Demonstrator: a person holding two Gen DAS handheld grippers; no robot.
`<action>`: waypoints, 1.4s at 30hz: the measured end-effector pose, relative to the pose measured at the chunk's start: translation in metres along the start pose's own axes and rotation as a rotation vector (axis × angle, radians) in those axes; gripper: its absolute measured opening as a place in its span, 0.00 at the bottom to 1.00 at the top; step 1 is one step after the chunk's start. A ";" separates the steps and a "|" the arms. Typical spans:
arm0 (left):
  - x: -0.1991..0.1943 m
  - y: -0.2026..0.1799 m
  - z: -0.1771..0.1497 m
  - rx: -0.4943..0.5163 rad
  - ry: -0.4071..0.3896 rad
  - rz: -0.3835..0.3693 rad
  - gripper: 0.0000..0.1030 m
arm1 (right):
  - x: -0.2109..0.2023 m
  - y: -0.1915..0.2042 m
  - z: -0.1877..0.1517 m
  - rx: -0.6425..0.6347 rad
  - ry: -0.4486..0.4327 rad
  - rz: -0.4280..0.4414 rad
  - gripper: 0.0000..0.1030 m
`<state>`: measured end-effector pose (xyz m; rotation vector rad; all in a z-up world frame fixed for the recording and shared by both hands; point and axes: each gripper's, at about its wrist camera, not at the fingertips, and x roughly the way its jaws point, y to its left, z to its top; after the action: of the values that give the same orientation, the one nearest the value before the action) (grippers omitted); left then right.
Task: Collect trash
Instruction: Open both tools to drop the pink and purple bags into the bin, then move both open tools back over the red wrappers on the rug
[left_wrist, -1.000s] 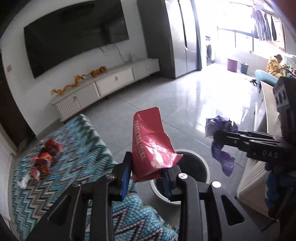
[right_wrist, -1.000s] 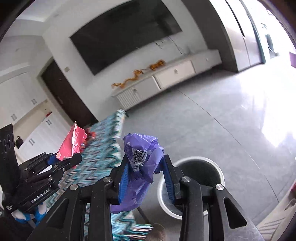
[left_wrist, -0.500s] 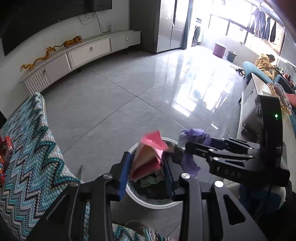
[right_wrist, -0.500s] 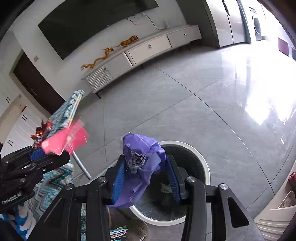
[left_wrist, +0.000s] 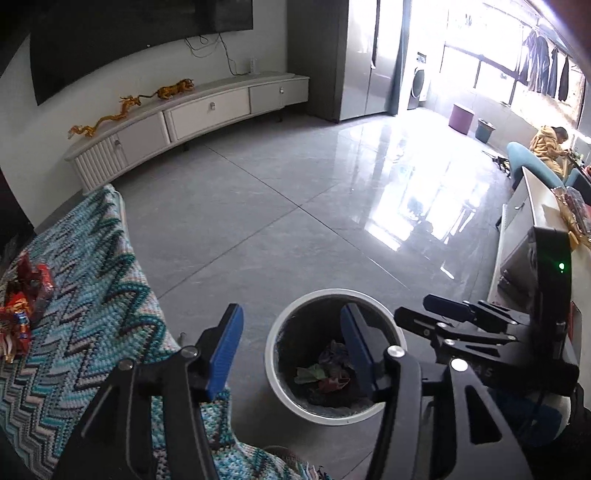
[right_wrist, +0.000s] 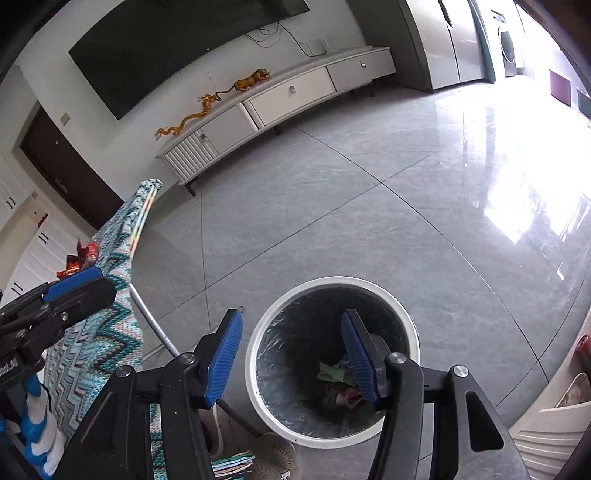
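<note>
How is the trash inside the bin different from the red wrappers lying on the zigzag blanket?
The trash in the bin is a dim mix of green, purple and reddish scraps deep inside the white-rimmed bin. The red wrappers are bright, shiny and heaped in the open on the zigzag blanket, not yet collected. Both piles are crumpled, and neither is touched by a gripper.
</note>
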<state>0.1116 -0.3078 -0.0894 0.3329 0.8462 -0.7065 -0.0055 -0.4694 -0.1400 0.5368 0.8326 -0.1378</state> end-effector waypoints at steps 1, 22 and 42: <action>-0.008 0.002 -0.001 -0.003 -0.019 0.024 0.57 | -0.003 0.002 -0.001 -0.004 -0.005 0.003 0.52; -0.132 0.034 -0.033 -0.071 -0.260 0.259 0.71 | -0.095 0.088 -0.019 -0.155 -0.140 0.078 0.60; -0.237 0.109 -0.090 -0.234 -0.408 0.387 0.71 | -0.160 0.208 -0.045 -0.404 -0.214 0.178 0.60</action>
<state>0.0275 -0.0776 0.0375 0.1271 0.4493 -0.2925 -0.0761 -0.2822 0.0362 0.2083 0.5787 0.1336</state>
